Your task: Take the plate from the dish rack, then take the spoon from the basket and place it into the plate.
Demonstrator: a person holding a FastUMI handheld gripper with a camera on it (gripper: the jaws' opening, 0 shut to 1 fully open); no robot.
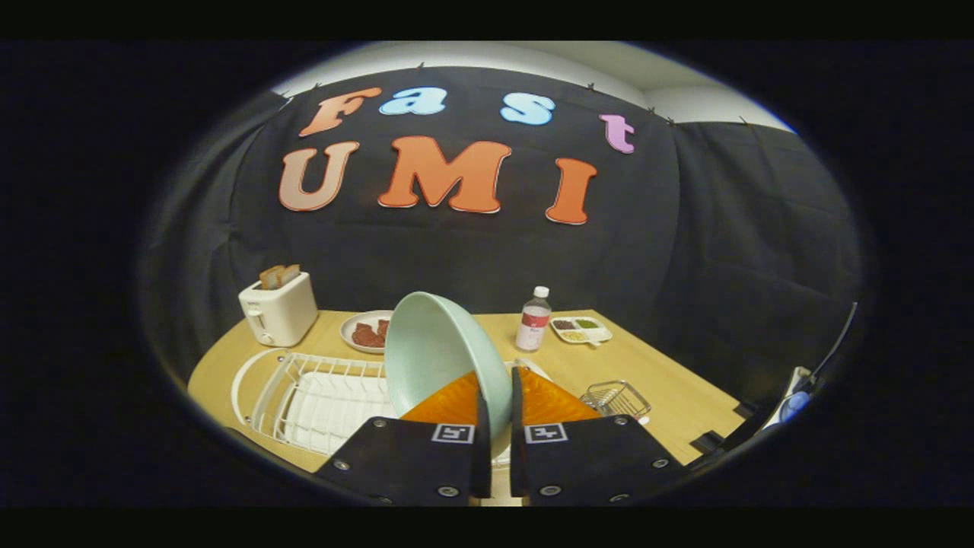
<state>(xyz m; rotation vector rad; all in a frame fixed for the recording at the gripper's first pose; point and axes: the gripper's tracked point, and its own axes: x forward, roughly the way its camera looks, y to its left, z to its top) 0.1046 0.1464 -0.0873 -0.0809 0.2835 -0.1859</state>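
Note:
A pale green plate stands on edge between my two orange fingers, tilted to the left and lifted above the white wire dish rack. My gripper is shut on the plate's lower rim, one finger on each face. The small wire basket sits on the table just right of the fingers. A bit of white at its near corner may be the spoon; I cannot tell.
On the wooden table beyond the rack stand a white toaster with bread, a small plate of dark food, a bottle with a red label and a divided snack tray.

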